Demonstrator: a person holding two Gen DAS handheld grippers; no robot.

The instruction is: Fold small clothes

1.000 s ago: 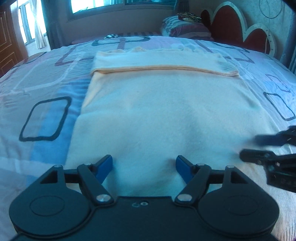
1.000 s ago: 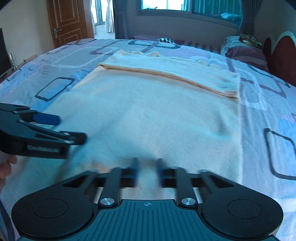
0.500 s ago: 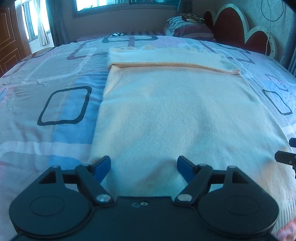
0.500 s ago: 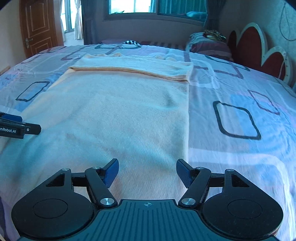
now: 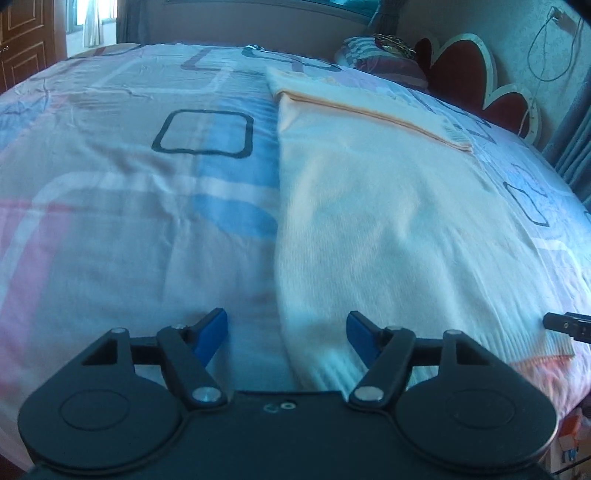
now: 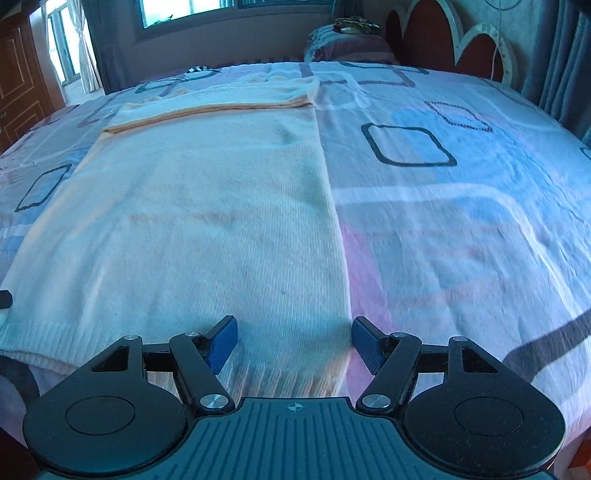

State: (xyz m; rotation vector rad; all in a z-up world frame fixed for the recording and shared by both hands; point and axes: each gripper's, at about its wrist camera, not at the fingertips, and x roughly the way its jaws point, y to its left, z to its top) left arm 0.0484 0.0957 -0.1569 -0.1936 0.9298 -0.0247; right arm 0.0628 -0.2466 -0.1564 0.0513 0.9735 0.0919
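Observation:
A cream knitted sweater (image 5: 388, 206) lies flat on the bed, with a folded band across its far end and its ribbed hem near me. It also shows in the right wrist view (image 6: 207, 221). My left gripper (image 5: 286, 334) is open, low over the sweater's near left corner, straddling its left edge. My right gripper (image 6: 293, 343) is open over the near right corner, straddling the right edge by the hem. The right gripper's tip shows at the right edge of the left wrist view (image 5: 569, 325).
The bed (image 6: 461, 229) has a sheet with pink, blue and dark square patterns. A pillow (image 5: 380, 62) and a red scalloped headboard (image 5: 476, 81) are at the far right. A wooden door (image 6: 18, 92) and a window (image 6: 184, 11) lie beyond.
Both grippers have moved apart, the left to the sweater's left edge and the right to its right edge. The right gripper has opened from nearly shut.

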